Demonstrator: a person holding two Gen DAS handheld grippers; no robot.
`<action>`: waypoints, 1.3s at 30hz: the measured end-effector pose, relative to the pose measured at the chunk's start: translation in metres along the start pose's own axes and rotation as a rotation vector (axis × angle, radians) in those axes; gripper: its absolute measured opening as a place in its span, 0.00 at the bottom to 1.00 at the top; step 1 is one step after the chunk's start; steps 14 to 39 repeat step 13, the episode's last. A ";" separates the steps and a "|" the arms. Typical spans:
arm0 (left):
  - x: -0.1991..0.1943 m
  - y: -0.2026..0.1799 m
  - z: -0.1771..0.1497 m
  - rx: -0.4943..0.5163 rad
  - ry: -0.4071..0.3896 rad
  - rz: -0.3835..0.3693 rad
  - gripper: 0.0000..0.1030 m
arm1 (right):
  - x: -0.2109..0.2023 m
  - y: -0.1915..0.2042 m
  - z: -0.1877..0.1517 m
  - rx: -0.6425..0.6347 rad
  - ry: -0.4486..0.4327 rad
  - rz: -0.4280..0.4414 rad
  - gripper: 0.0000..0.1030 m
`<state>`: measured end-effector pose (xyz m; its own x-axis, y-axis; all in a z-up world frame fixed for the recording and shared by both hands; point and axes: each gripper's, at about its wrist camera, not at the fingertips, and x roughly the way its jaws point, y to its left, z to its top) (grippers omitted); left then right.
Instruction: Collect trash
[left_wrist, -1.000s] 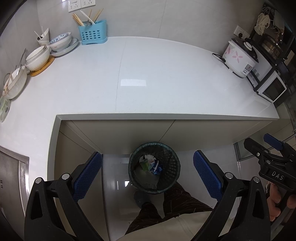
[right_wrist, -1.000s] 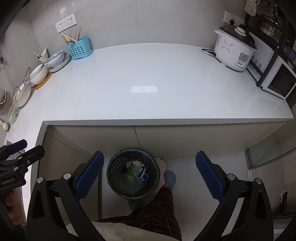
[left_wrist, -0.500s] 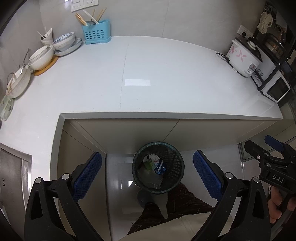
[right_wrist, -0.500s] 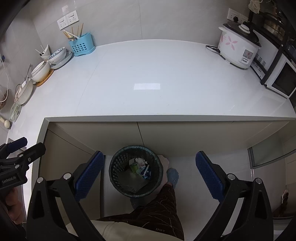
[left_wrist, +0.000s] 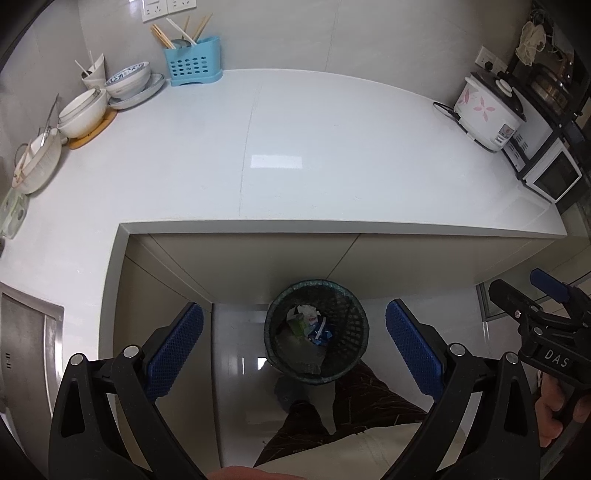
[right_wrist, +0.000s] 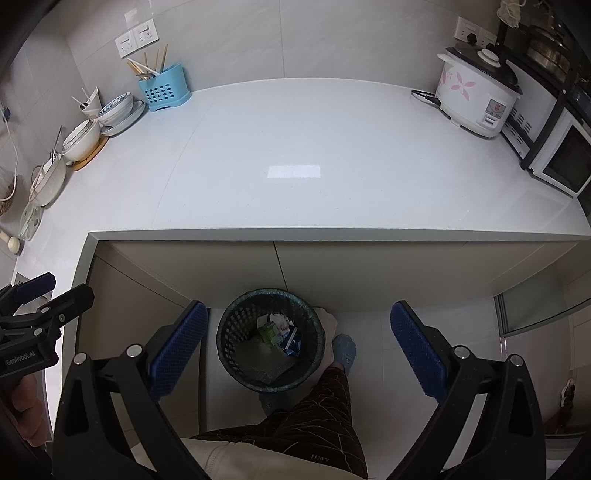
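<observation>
A dark mesh trash bin (left_wrist: 347, 317) stands on the floor below the counter edge, also in the right wrist view (right_wrist: 236, 332). Trash (left_wrist: 308, 325) lies inside it: a green carton, white paper and a blue wrapper (right_wrist: 291, 341). My left gripper (left_wrist: 293, 345) is open and empty, high above the bin. My right gripper (right_wrist: 293, 347) is open and empty, also above the bin. Each gripper shows at the edge of the other's view, the right one (left_wrist: 543, 317) and the left one (right_wrist: 33, 314).
The white counter (left_wrist: 314, 155) bears bowls and plates (left_wrist: 110, 96), a blue utensil holder (left_wrist: 192, 62), a rice cooker (left_wrist: 487, 107) and a microwave rack (left_wrist: 554, 162). A sink (left_wrist: 26, 354) is at the left. The person's legs (right_wrist: 314, 417) stand by the bin.
Both grippers have drifted slightly, shifting the bin a little right in the views. Both stay open and empty. The trash in the bin has not moved.
</observation>
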<state>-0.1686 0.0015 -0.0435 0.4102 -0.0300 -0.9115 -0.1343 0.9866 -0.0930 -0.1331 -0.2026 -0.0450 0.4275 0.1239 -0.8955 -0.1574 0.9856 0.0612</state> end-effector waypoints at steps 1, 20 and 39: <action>0.000 0.000 0.000 -0.002 0.001 -0.003 0.94 | 0.000 0.000 0.000 0.000 0.000 0.000 0.93; 0.000 0.000 0.000 -0.007 -0.001 0.010 0.94 | 0.000 0.000 -0.001 0.001 -0.001 -0.001 0.93; 0.000 0.000 0.000 -0.007 -0.001 0.010 0.94 | 0.000 0.000 -0.001 0.001 -0.001 -0.001 0.93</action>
